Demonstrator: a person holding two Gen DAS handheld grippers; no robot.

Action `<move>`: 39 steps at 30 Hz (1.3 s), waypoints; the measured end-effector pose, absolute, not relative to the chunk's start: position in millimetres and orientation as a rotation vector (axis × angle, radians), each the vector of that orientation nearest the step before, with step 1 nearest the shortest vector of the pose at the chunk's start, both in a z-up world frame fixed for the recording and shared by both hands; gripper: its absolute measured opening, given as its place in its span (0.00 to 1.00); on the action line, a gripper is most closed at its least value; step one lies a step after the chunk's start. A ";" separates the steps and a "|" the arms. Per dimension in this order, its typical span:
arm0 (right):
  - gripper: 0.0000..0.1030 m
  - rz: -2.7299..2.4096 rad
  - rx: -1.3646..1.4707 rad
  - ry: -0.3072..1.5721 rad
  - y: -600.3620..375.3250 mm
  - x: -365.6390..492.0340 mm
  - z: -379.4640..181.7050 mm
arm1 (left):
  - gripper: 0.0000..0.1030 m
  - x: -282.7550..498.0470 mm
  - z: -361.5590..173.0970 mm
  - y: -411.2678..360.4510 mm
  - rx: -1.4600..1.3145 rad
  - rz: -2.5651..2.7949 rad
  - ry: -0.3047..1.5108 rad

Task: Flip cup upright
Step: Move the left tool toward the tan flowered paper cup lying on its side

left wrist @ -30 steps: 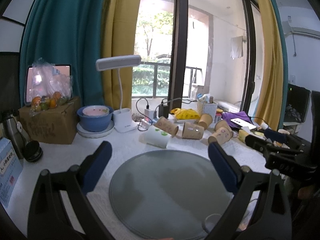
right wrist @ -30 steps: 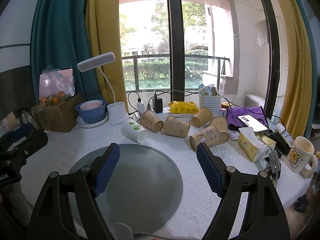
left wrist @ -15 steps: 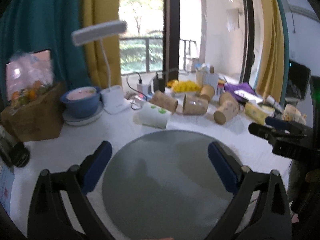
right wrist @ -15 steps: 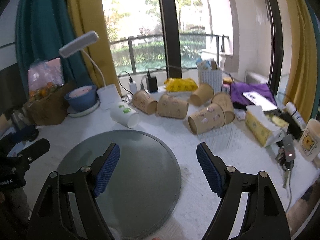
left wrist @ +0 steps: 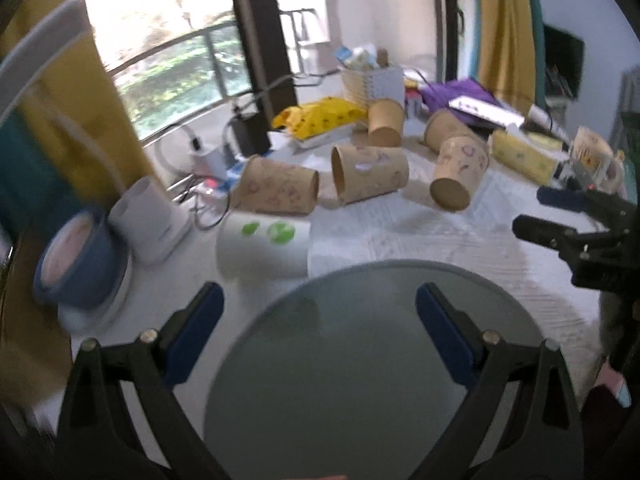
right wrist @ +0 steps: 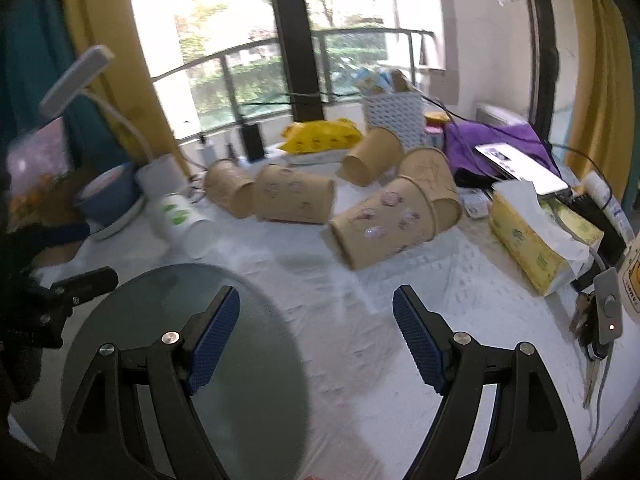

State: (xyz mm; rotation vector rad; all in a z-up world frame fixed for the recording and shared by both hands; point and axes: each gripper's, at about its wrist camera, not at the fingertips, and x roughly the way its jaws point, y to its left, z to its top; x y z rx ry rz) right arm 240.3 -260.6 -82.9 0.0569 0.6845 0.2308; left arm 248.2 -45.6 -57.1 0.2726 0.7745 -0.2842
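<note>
Several paper cups lie on their sides on the white tablecloth. A white cup with green dots (left wrist: 262, 250) (right wrist: 182, 218) lies nearest my left gripper (left wrist: 318, 300), which is open and empty above the grey round mat (left wrist: 380, 360). Brown cups lie behind it (left wrist: 280, 192) (left wrist: 370, 174) (left wrist: 458, 174). My right gripper (right wrist: 316, 308) is open and empty, short of the nearest brown cup (right wrist: 384, 222). More brown cups (right wrist: 294, 200) (right wrist: 372, 156) lie beyond. Each gripper shows in the other's view (left wrist: 560, 216) (right wrist: 72, 286).
A blue bowl (left wrist: 76, 256) on a plate and a white lamp base (left wrist: 150, 220) stand at the left. A tissue pack (right wrist: 532, 240), keys (right wrist: 600, 328), a purple cloth with a phone (right wrist: 516, 160) and a white basket (right wrist: 394, 114) crowd the right and back.
Both grippers have moved forward and tilted down toward the cups, which now look larger and closer. Both stay open.
</note>
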 end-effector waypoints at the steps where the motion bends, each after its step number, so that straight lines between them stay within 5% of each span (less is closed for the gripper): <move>1: 0.79 0.222 0.071 0.698 -264.1 248.0 -85.7 | 0.95 256.5 -58.4 -48.2 0.290 -0.302 0.787; 22: 0.79 0.170 0.174 0.792 -296.8 305.6 -109.2 | 0.95 403.3 -89.5 -145.3 0.888 -0.568 0.825; 39: 0.79 0.175 0.180 0.804 -303.0 311.1 -112.8 | 0.87 425.4 -120.6 -169.6 0.952 -0.681 0.832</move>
